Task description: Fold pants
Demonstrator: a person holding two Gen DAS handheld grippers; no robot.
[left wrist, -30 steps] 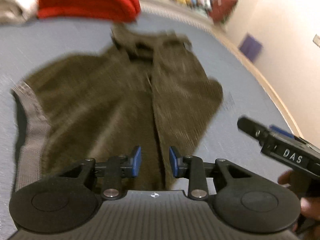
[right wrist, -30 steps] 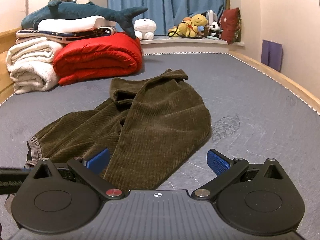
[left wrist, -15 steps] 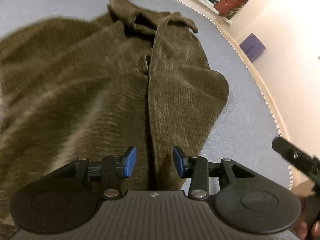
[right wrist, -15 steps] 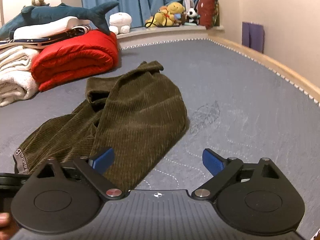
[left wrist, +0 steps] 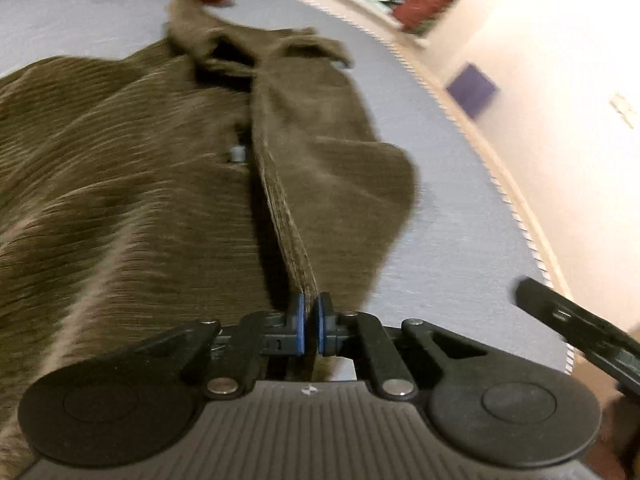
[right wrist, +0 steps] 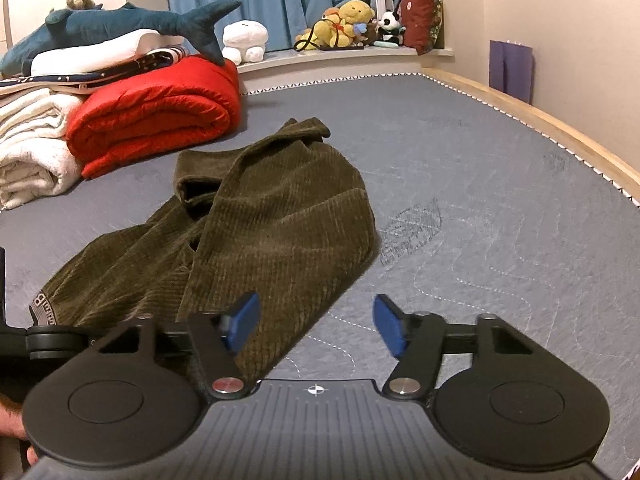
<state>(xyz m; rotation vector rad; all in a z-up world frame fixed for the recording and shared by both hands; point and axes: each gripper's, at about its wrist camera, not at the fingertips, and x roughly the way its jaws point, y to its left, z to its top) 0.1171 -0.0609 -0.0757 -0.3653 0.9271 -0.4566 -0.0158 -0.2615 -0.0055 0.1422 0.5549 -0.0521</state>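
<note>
Dark olive corduroy pants [left wrist: 132, 184] lie crumpled on a grey-blue mattress [left wrist: 452, 216]. In the left wrist view my left gripper [left wrist: 309, 322] is shut on the near edge of the upper fabric fold, which rises as a ridge toward the blue pads. In the right wrist view the pants [right wrist: 276, 232] lie ahead and to the left, one leg folded over the other, a grey waistband [right wrist: 42, 306] at the left. My right gripper [right wrist: 316, 322] is open and empty, its left pad over the pants' near corner. The left gripper's body shows at the left edge [right wrist: 44, 344].
A red folded quilt [right wrist: 156, 116], white towels [right wrist: 32, 152], a shark plush [right wrist: 120, 20] and more folded bedding sit at the back left. Stuffed toys [right wrist: 344, 24] and a red cushion line the window ledge. A wooden bed rail [right wrist: 540, 128] runs along the right.
My left gripper has closed from open onto the fabric edge. The right gripper has shifted slightly, staying open.
</note>
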